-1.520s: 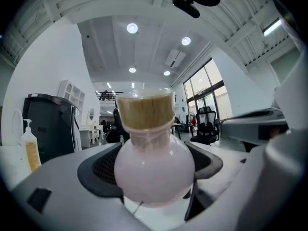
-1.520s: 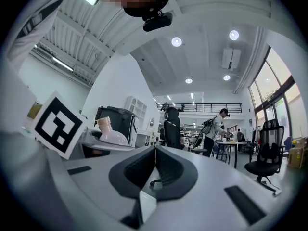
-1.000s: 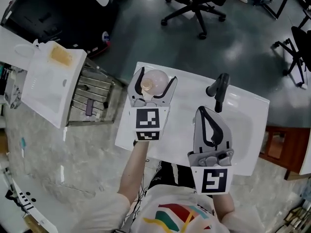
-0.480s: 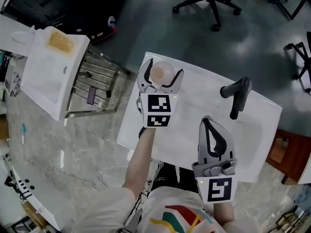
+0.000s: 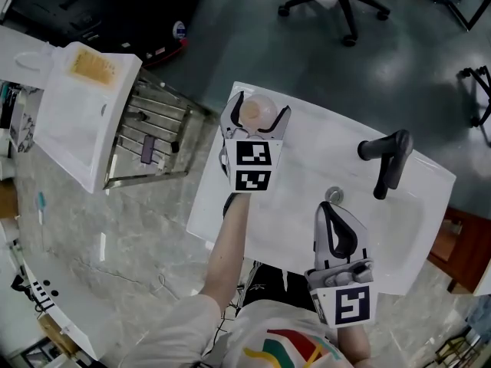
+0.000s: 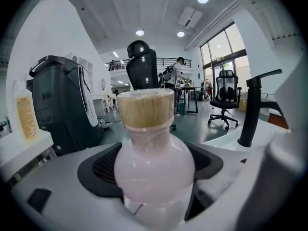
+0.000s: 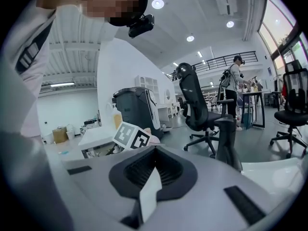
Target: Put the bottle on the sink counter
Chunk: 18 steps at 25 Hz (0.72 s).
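You have no words, brands or numbers to read here. The cubes point(image 5: 252, 165) on your left gripper point(image 5: 255, 112) and right gripper point(image 5: 331, 207) carry only black-and-white square patterns. The yellow label point(image 6: 26, 117) on the white container point(image 6: 30, 89) and the round sticker point(image 5: 179, 31) on the floor point(image 5: 230, 21) are too small to read.

Bottle point(image 6: 154, 172): smooth, glossy, translucent pale pink body; stopper point(image 6: 146, 109) matt, wood-grained. Sink counter point(image 5: 299, 159): white, smooth, glossy. Faucet point(image 5: 386, 162): matt black. Left gripper point(image 5: 259, 106) and right gripper point(image 5: 330, 207): matt grey plastic shells, black ribbed pads point(image 7: 166, 170). Rack point(image 5: 146, 148): bare metal bars. Floor point(image 5: 230, 29): dark, polished, reflective.
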Tool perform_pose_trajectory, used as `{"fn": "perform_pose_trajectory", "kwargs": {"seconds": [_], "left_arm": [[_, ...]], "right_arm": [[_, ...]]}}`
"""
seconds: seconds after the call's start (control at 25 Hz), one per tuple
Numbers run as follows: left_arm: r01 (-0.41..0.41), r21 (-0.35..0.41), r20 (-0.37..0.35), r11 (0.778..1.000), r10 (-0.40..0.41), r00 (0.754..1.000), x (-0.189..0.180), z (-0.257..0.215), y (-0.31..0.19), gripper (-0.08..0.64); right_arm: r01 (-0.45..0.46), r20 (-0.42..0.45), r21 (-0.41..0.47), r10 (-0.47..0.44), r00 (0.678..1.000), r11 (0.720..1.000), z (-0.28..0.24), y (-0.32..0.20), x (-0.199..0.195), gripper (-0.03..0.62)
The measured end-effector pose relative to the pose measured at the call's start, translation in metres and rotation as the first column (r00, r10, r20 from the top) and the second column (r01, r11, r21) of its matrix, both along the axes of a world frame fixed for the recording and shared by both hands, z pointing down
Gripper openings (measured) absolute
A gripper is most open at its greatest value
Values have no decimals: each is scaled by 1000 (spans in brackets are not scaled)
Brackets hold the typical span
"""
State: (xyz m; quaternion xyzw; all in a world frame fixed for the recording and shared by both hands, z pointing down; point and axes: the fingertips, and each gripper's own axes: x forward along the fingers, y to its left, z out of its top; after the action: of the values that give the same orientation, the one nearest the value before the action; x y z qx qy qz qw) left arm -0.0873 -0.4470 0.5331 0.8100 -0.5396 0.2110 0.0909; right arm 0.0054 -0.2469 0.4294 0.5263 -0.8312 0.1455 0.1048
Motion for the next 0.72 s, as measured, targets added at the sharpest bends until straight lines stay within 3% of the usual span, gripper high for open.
{"fn": "perform_pose_trajectory", "kwargs": {"seconds": [0.56,0.72], "left_arm": [[4,-96,45,995,0,999,-2,33,-9,407],[0,-118,93,993,11,996,-1,39,-9,407]], "right_arm": [[-33,15,-71,34,999,997,17,3,15,12],[-32,11,-71,33,999,997,16,4,13,12]]}}
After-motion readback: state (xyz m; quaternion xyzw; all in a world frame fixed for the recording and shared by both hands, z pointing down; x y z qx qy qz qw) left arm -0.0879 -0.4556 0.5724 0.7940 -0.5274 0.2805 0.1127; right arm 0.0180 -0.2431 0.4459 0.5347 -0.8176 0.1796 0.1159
